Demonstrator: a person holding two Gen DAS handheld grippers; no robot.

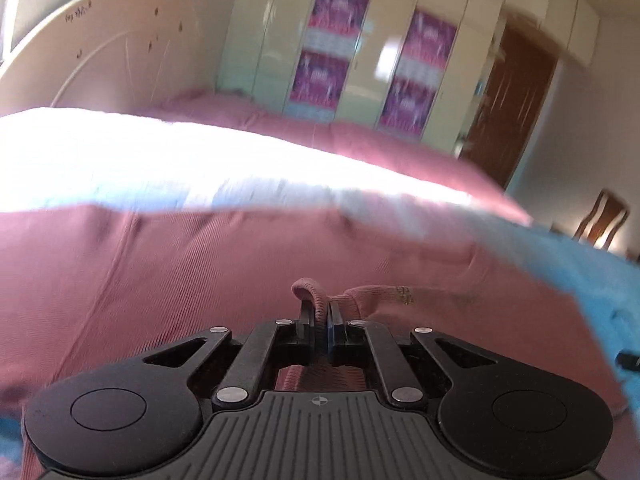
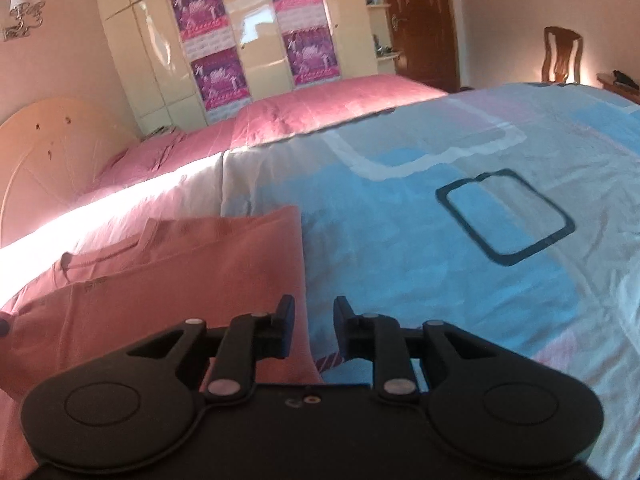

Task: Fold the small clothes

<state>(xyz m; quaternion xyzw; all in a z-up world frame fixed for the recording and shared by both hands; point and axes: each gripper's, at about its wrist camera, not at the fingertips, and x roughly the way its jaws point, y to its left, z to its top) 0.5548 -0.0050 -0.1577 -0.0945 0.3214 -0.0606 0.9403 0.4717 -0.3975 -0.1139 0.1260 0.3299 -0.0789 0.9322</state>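
Your left tool (image 1: 320,314) is clamped on a rolled hem of the pink top (image 1: 224,280); the cloth bunches up between its pads, so that corner is yours to carry. Your right tool (image 2: 313,312) stands a little apart in the jaws and holds nothing; its left finger hangs over the top's right edge, its right finger over the bedspread (image 2: 440,240). The top lies on the bed, flat across the blue and white bedspread, partly doubled already, with one layer lapped over another near the neckline. You seem to be in the middle of a fold, with one side gripped and the other not yet taken. The next move calls for the right tool to close on the near right edge, level with the left grip; then lift both together and lay the flap forward evenly; keep the cloth taut between them, or the fold may skew.
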